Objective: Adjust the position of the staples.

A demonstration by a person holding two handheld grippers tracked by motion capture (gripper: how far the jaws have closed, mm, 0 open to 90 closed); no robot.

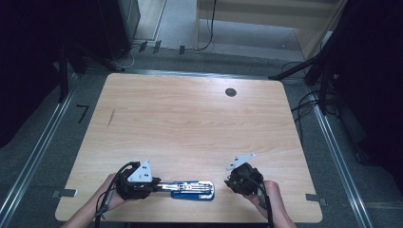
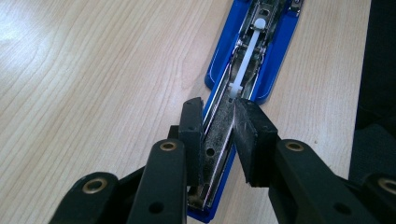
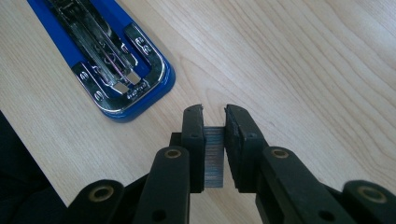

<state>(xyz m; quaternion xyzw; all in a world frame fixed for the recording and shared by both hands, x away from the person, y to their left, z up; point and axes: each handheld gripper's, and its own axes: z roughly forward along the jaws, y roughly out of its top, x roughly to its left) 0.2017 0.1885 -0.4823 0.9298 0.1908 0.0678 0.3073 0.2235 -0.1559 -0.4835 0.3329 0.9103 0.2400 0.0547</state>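
Note:
A blue stapler [image 1: 190, 189] lies opened out flat near the table's front edge, its metal staple channel facing up. My left gripper [image 1: 159, 186] comes at it from the left. In the left gripper view, the left gripper [image 2: 217, 116] is shut on the near end of the stapler's [image 2: 252, 60] metal rail, above the blue base. My right gripper [image 1: 229, 180] hovers just right of the stapler's rounded end. In the right gripper view, the right gripper [image 3: 214, 116] is shut on a short grey strip of staples [image 3: 214, 154], and the stapler's [image 3: 116, 60] chromed end lies ahead to the left.
The wooden table [image 1: 190, 118] has a round cable hole [image 1: 230, 92] at the back and a dark streak [image 1: 111, 117] at the left. Its front edge runs just below both hands. Cables and dark stands surround the table on the floor.

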